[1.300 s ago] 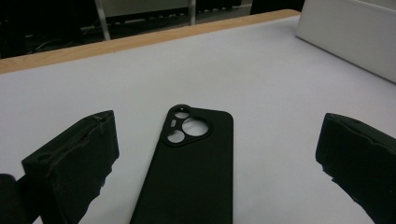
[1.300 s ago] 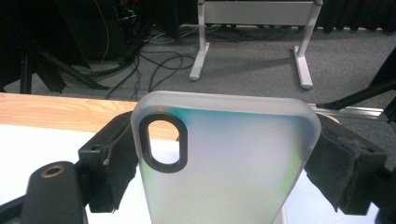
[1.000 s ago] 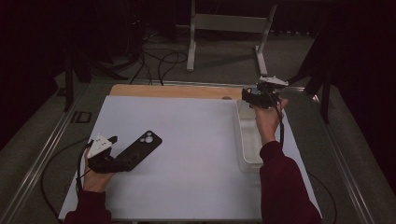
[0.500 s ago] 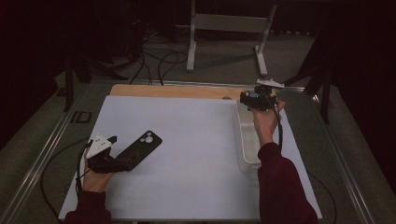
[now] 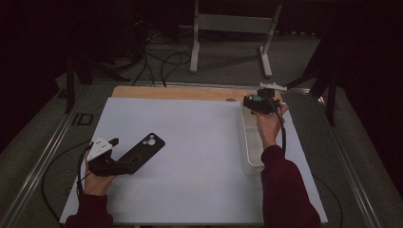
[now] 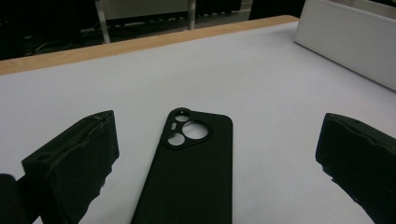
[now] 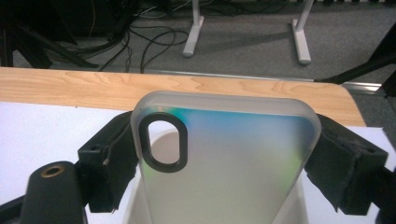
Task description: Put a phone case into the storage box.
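Note:
A black phone case (image 5: 142, 151) (image 6: 196, 172) lies flat on the white mat (image 5: 199, 142), camera cut-out facing away from me. My left gripper (image 5: 123, 166) (image 6: 219, 135) rests on the mat at the case's near end. Its jaws stand open on either side of the case, apart from it. My right gripper (image 5: 256, 102) (image 7: 224, 135) is raised at the far right, shut on a frosted translucent phone case (image 5: 257, 98) (image 7: 233, 163), with the pads pressing on both long sides. It hangs over the far end of a long white bin (image 5: 249, 142) (image 7: 130, 205).
A bare strip of the wooden tabletop (image 5: 180, 92) (image 7: 70, 86) runs along the far edge of the mat. Beyond it, on the floor, are a metal stand (image 5: 228, 28) and loose cables (image 5: 161, 61). A cable trails from each gripper.
My right gripper has shifted slightly left and toward me with the translucent case still in it. The left gripper and the black case have not moved.

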The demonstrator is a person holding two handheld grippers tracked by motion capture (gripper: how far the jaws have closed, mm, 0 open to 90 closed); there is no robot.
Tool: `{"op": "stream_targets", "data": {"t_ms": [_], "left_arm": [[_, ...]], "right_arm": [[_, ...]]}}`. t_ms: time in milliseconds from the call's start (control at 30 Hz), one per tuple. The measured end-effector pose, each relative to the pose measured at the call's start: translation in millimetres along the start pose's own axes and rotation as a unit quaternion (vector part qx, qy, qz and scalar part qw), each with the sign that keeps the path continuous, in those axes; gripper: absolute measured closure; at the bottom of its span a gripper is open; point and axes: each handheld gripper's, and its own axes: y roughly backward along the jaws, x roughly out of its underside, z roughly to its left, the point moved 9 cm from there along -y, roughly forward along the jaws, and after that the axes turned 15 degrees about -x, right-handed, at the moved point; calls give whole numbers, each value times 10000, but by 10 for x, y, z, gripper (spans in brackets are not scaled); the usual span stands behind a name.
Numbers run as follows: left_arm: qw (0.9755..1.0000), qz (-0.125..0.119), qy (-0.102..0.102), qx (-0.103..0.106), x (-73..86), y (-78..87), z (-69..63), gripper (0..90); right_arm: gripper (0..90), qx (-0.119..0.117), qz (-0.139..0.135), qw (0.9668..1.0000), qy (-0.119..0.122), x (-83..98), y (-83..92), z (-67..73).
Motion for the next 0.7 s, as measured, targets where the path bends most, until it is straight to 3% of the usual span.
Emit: {"op": "stream_targets", "data": {"t_ms": [533, 700], "left_arm": [[10000, -25, 55, 3, -5, 7, 14, 0], [10000, -41, 71, 0, -11, 14, 19, 0]], "right_arm": [[163, 145, 136, 9998, -103, 56, -105, -36], [162, 114, 172, 9998, -26, 52, -132, -33]]}}
